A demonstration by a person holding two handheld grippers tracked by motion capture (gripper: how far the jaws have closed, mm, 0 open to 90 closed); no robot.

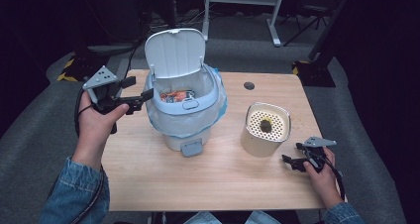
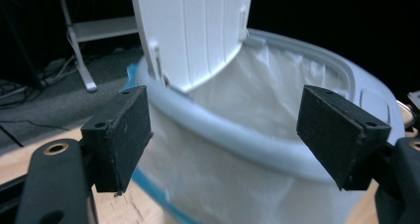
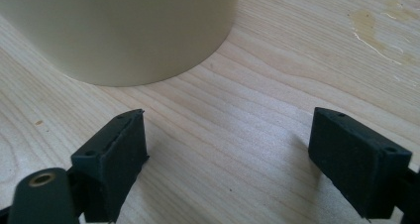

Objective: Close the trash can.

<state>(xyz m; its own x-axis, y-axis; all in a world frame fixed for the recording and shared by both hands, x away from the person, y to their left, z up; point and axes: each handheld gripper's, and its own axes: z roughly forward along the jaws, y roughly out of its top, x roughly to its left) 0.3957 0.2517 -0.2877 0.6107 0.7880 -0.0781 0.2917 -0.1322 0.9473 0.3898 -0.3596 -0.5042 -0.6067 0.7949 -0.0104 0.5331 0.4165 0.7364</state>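
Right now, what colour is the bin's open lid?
Pale blue-grey, the lid stands upright; the high view shows it best.

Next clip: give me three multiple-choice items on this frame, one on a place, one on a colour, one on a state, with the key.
1. Where does the cream canister stand relative to the trash bin?
A. left of it
B. right of it
C. inside it

2. What colour is the bin's lid?
A. white
B. red
C. black

3. How are the left gripper jaws?
A. shut on the bag
B. shut on the lid
C. open, holding nothing

Key:
1 B, in the high view the canister sits to the bin's right on the table.
2 A, the raised lid is white.
3 C, the left gripper view shows both pads apart with only the bin beyond them.
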